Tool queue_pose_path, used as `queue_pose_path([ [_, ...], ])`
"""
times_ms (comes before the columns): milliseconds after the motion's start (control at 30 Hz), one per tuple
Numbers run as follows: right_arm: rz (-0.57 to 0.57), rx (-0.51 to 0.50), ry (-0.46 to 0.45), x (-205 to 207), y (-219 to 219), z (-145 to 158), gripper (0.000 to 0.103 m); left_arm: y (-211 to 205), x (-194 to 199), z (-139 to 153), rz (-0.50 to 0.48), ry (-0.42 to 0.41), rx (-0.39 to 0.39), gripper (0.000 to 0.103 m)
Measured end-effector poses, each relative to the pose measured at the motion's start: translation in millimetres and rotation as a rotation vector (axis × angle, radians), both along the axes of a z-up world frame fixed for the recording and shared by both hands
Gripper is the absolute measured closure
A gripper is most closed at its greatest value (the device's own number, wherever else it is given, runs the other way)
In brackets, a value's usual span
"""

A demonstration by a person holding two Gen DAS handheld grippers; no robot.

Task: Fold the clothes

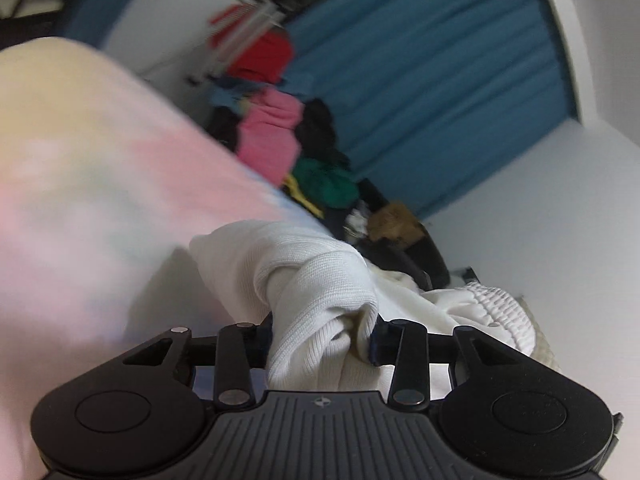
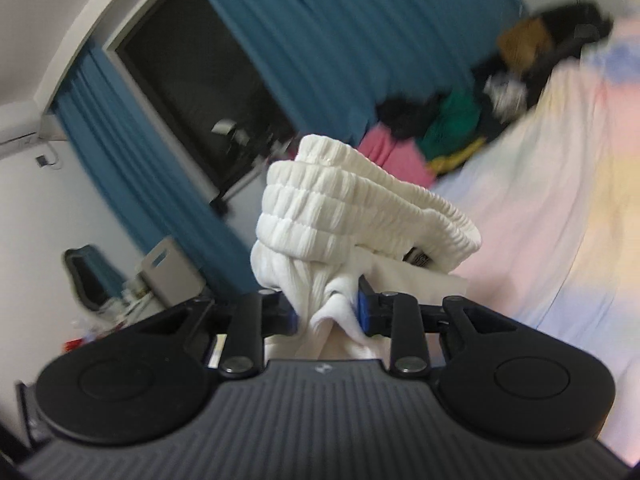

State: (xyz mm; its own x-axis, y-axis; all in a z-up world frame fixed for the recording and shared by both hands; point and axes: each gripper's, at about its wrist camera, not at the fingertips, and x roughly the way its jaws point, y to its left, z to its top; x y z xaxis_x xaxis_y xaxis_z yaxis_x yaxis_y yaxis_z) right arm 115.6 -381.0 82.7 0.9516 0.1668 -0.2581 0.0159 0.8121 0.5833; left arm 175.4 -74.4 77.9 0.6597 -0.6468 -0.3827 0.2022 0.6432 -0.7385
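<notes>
A white knit garment [image 1: 316, 280] with a ribbed elastic waistband [image 2: 344, 204] hangs bunched between both grippers, lifted above the pastel bedsheet [image 1: 80, 168]. My left gripper [image 1: 320, 336] is shut on a fold of the white fabric. My right gripper [image 2: 328, 312] is shut on the fabric just below the waistband; a small label [image 2: 418, 258] shows inside the band. The waistband also shows at the right of the left wrist view [image 1: 496, 312]. Both views are tilted and blurred.
A pile of clothes in pink [image 1: 272, 136], red, green [image 1: 324, 184] and black lies at the bed's far edge [image 2: 440, 128]. Blue curtains [image 1: 440, 92] and a dark window [image 2: 200, 80] stand behind. A mirror [image 2: 86, 276] and clutter sit at the left.
</notes>
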Motion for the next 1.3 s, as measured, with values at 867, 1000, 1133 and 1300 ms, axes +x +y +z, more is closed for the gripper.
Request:
queue_pose_path([
  [867,-0.434,0.281,0.289,-10,-184,-208,0.065,-236,96,-177,-0.328,-0.076,0.416,0.04],
  [1000,-0.442,0.304,0.357,-18,-192,-189,0.062,-241,81,-142,-0.3,-0.093,0.52,0.028],
  [1133,-0.45,0.163,0.409,-31,-185,-135,0.062,-237,55,-89,-0.282,-0.135,0.557,0.021],
  [1300,-0.401,-0.026,0.335,-57,-161,-55,0.061,-226,9,-5,-0.256,-0.248,0.546,0.006],
])
